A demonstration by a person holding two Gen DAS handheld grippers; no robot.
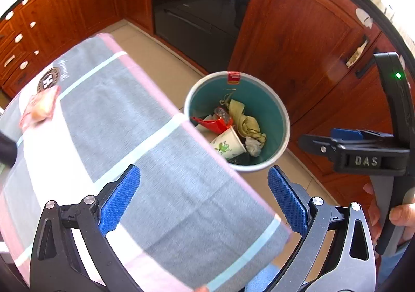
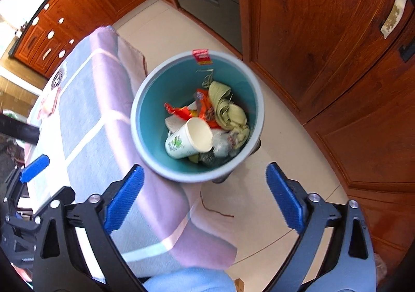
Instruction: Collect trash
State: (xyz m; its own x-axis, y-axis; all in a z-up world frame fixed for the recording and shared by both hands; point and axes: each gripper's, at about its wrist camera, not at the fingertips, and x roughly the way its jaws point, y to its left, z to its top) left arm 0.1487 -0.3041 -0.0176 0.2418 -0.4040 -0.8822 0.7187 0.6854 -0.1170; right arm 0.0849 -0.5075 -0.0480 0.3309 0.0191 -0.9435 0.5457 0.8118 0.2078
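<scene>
Where the room is shown, a bench draped in a grey, pink and white striped cloth is seen ahead of the left claw, with red-brown wooden cabinets and a dark oven set beyond it on a pale tiled floor. A pinkish wrapper is seen lying on the cloth, far ahead and to the left of that claw. A bin with a grey rim and teal inside is seen just ahead of the right claw, standing on the floor beside the bench. It is filled with a white paper cup, an orange wrapper and crumpled yellowish paper. Both claws are held spread wide, with nothing between their blue pads
</scene>
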